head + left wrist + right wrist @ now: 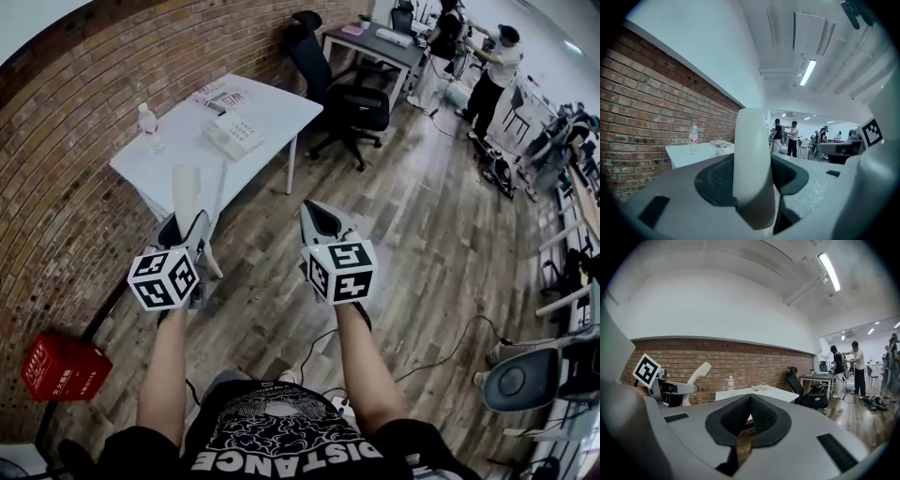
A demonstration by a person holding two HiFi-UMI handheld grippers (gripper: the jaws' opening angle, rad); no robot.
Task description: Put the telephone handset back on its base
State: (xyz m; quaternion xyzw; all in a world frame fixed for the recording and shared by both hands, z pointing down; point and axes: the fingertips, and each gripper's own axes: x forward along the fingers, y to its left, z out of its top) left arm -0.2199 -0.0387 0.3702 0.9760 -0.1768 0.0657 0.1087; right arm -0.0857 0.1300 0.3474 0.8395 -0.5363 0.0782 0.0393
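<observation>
A cream telephone handset [187, 192] stands upright in my left gripper [184, 228], whose jaws are shut on its lower part; in the left gripper view the handset [751, 164] fills the gap between the dark pads. The phone base [234, 133] lies on the white table [272, 108] ahead, well beyond both grippers. My right gripper [317, 218] hangs beside the left one over the floor, jaws together with nothing between them [750, 416]. From the right gripper view the handset [697, 375] sticks up out of the left gripper.
A water bottle [148, 125] and papers [220, 96] share the table with the base. A black office chair [352, 103] stands right of the table, a red crate [62, 367] by the brick wall at the left. People [492, 70] work at a far desk.
</observation>
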